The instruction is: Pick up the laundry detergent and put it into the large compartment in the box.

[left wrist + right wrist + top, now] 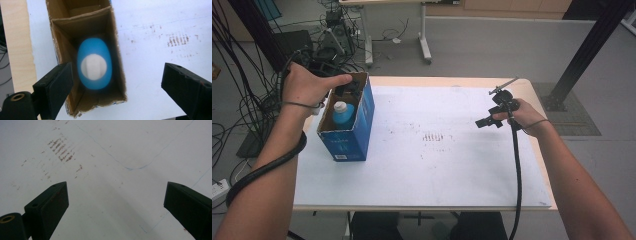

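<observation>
the left gripper (117,82), jaws spread, hangs over a blue bottle (94,63) standing in the box (117,50). likely light, smooth plastic; best pinched at its white cap (93,67). right gripper (116,205) spread, empty.

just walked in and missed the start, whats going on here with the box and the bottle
A person works at a table with a gripper in each hand. The blue bottle with a white cap stands upright inside the open blue cardboard box at the table's left side. The left gripper is above the box, looking straight down on the bottle, its jaws wide apart with nothing between the pads. The right gripper is over the bare white sheet on the right, open too and holding nothing.
</observation>
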{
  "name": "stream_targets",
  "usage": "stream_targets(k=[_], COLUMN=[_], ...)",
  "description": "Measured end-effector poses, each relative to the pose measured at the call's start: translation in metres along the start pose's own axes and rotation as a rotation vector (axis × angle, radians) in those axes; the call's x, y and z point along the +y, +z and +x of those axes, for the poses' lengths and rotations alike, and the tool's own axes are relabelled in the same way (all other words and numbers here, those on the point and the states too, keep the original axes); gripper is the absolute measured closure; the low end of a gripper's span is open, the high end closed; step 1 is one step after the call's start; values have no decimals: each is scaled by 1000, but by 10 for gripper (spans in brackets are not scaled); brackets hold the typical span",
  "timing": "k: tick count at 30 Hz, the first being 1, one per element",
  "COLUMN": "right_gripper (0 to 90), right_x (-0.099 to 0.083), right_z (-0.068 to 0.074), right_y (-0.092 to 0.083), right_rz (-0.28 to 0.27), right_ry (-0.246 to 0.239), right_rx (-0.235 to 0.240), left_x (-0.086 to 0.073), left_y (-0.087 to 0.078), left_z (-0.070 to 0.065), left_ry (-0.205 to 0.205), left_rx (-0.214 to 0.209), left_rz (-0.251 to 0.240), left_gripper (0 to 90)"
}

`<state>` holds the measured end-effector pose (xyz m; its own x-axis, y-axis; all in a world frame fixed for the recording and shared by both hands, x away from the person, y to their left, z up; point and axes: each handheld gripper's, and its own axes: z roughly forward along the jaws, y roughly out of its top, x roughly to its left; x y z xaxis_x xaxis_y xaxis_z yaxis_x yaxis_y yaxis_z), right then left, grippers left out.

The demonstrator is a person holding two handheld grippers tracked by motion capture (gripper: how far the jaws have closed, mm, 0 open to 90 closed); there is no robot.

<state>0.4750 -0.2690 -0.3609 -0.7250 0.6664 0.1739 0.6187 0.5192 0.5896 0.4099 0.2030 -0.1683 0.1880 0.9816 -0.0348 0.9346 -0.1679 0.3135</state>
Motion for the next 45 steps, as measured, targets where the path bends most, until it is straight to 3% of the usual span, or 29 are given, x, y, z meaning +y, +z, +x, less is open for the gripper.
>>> stream_targets(k=[8, 14, 24, 39, 45], right_gripper=[53, 53, 53, 52, 52], right_x=[0, -1, -1, -3, -3], right_z=[-1, -1, 0, 2, 2], right_y=[1, 1, 0, -4, -4], right_rz=[1, 2, 0, -3, -5], right_ry=[3, 6, 7, 19, 25], right_rx=[1, 0, 0, -2, 1], left_x=[1, 0, -3, -12, -13], left_y=[-19, -24, -31, -13, 1], left_z=[-18, -32, -55, -107, -126], left_ry=[40, 74, 123, 258, 299], left_rx=[-7, -13, -70, -182, -193], left_rz=[-17, 0, -6, 66, 98], left_gripper=[62, 60, 61, 65, 65])
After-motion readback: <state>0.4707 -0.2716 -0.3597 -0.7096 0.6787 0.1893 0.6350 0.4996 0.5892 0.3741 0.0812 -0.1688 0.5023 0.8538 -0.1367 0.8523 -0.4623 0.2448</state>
